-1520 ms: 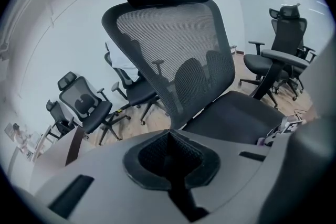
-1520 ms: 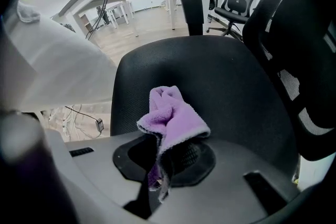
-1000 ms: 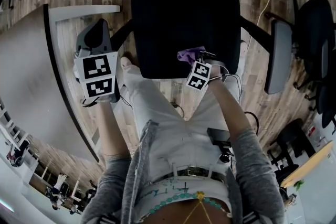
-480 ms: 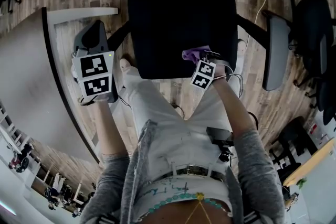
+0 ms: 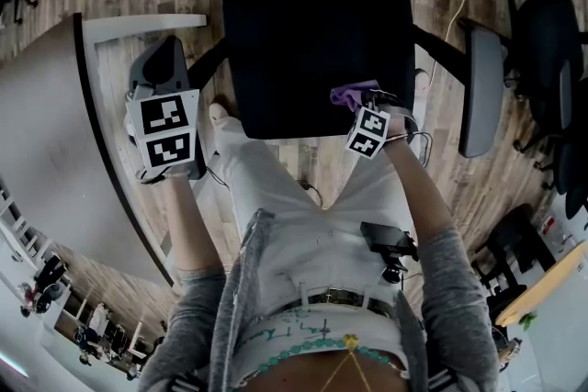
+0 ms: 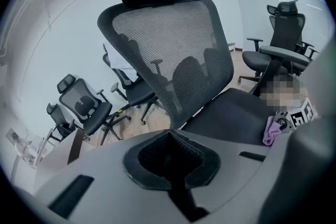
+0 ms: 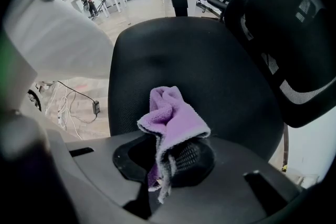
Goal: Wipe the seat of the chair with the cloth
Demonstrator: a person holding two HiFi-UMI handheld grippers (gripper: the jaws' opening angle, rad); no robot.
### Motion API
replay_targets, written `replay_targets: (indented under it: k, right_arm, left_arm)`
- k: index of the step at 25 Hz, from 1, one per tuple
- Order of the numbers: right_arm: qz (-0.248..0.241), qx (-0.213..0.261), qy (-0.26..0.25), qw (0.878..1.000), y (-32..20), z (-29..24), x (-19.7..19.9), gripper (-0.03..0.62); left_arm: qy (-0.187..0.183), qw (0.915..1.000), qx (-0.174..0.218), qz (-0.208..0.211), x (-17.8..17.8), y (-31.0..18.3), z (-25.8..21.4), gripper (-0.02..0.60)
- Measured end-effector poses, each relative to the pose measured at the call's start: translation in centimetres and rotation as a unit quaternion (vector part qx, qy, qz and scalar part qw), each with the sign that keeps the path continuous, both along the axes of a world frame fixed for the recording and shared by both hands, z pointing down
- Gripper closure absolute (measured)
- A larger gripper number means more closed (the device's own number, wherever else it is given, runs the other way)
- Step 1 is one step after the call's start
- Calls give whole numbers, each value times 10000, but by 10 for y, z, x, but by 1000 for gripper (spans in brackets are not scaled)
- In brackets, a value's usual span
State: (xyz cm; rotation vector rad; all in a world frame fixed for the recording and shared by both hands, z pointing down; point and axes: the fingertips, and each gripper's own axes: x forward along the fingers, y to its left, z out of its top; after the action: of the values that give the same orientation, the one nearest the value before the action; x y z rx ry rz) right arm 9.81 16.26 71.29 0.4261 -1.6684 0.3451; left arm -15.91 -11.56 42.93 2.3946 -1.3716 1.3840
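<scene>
Down at the near right corner of the black padded office chair seat (image 5: 312, 32), the right claw (image 5: 360, 102) is clamped on a small purple fleecy cloth (image 5: 347, 94). In the right gripper view the cloth (image 7: 176, 118) is pinched between the dark pads of that claw (image 7: 168, 161) and bunches up and forward from them, with frayed ends hanging below, over the seat (image 7: 210, 55); whether it presses on the fabric cannot be told. The left claw (image 5: 165, 61) hangs off to the left of the seat, above the plank wooden floor (image 5: 303, 162) and beside a curved white surface (image 5: 46, 124). Its own view shows that claw (image 6: 170, 159) with its pads together and nothing between them, facing the grey mesh backrest (image 6: 168, 44) and the seat (image 6: 236, 110), where the cloth (image 6: 271, 131) shows at the far edge
</scene>
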Motion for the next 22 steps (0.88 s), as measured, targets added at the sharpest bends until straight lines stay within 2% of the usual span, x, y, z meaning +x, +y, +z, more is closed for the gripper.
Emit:
replay_targets:
  k: [22]
  right_arm:
    - [567,22,211,9982,17,-11,67,546]
  left_arm:
    - [-42,10000,-20,24,1,3,2,578]
